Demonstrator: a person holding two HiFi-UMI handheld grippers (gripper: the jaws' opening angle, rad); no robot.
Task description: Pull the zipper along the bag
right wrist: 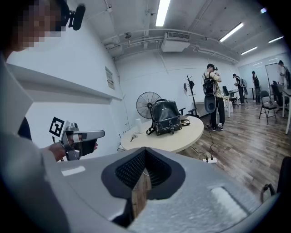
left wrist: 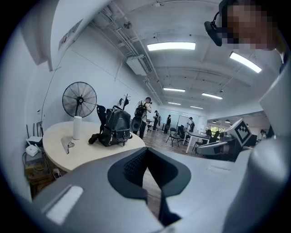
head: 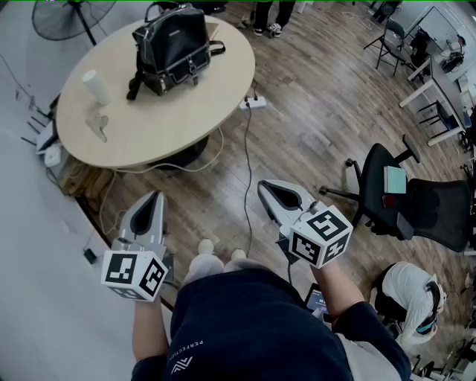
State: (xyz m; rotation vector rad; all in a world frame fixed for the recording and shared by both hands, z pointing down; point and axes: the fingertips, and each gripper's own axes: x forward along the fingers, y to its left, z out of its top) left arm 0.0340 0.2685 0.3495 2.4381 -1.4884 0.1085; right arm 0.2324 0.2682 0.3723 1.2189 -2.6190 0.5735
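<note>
A black bag (head: pixel 171 45) stands upright at the far side of a round beige table (head: pixel 178 111); it also shows in the left gripper view as the bag (left wrist: pixel 116 127) and in the right gripper view as the bag (right wrist: pixel 166 117). Both grippers hang over the wooden floor, well short of the table. My left gripper (head: pixel 156 196) is shut with nothing between its jaws, and so is my right gripper (head: pixel 266 186). Each gripper view looks along its own closed jaws toward the bag: left gripper (left wrist: pixel 145 151), right gripper (right wrist: pixel 144 152). The bag's zipper is too small to make out.
A white cylinder (head: pixel 95 85) and a small grey item (head: pixel 97 126) lie on the table's left part. A power strip (head: pixel 253 103) with a cable lies on the floor. A black office chair (head: pixel 416 205) stands at the right, a fan (head: pixel 71 16) beyond the table. People stand in the background.
</note>
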